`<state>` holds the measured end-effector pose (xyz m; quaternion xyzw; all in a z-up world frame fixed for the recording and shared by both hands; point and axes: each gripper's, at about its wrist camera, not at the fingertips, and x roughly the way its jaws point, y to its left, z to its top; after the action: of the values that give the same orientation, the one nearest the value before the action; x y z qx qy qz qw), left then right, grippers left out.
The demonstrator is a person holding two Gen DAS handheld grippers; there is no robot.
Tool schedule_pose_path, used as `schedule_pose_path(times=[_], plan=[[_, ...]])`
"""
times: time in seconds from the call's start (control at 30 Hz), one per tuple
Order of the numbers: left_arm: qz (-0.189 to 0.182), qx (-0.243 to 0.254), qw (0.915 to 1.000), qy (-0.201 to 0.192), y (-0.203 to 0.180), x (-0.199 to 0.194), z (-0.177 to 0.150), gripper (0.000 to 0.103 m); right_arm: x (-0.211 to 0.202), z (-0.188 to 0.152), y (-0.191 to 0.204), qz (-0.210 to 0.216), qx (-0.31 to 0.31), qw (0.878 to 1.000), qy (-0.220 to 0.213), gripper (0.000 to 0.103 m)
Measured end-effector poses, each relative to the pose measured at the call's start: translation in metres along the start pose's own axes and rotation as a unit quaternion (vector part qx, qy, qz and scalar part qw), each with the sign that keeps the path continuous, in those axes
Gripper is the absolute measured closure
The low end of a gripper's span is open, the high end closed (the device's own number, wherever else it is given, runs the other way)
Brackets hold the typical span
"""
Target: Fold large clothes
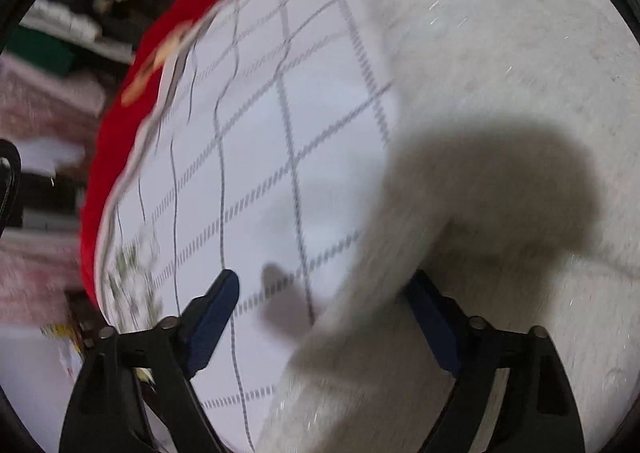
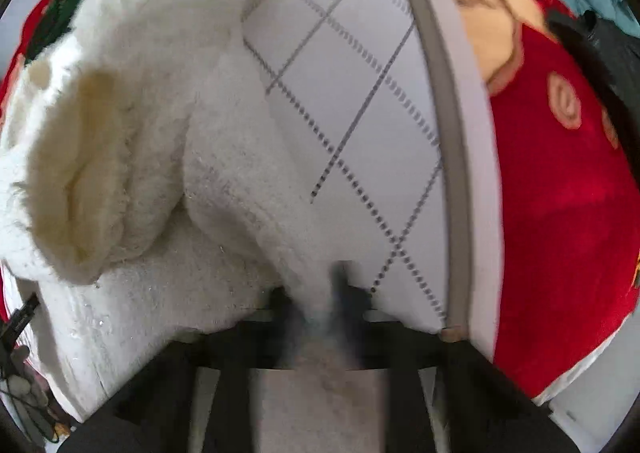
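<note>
Left tool (image 1: 324,317) I hold spread above the fluffy white fleece garment (image 1: 500,93) on the grid-patterned white sheet (image 1: 256,157); right tool (image 2: 320,293) pinches its edge near the sheet's grey border (image 2: 444,101).

The fluffy white knitted garment (image 1: 500,101) lies on a white bed cover with a grey grid pattern (image 1: 256,157). In the right wrist view the garment (image 2: 168,141) is bunched and partly folded over on itself, a thick cream-lined roll (perhaps a collar or cuff, hard to tell) raised at its left side. One narrow fold of it runs down to the bottom centre of that view, blurred there. Fine glittery threads show across its pile.
</note>
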<state>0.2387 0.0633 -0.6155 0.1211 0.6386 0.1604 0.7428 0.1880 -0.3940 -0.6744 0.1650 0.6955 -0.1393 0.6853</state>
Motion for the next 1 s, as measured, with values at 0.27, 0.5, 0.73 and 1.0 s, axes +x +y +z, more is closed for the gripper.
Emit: schedule_pose_path(times=[0.27,0.5,0.73,1.0], plan=[[-0.013,0.004,0.9999,-0.005,0.003,-0.001,0.013,0.025,-0.005,-0.011,-0.049,0.281,0.217,0.934,0.048,0.095],[-0.013,0.022,0.9994,-0.021,-0.014,-0.029,0.009,0.025,-0.006,-0.002,-0.089,0.095,0.236,0.967,0.027,0.076],[-0.038,0.006,0.9992,-0.014,-0.012,-0.052,0.002,0.017,-0.081,-0.014,-0.009,0.005,0.108,0.992,-0.063,0.064],[-0.015,0.025,0.9995,0.008,-0.017,-0.046,-0.027,0.016,-0.008,-0.048,0.094,0.172,-0.004,0.982,0.073,0.064]])
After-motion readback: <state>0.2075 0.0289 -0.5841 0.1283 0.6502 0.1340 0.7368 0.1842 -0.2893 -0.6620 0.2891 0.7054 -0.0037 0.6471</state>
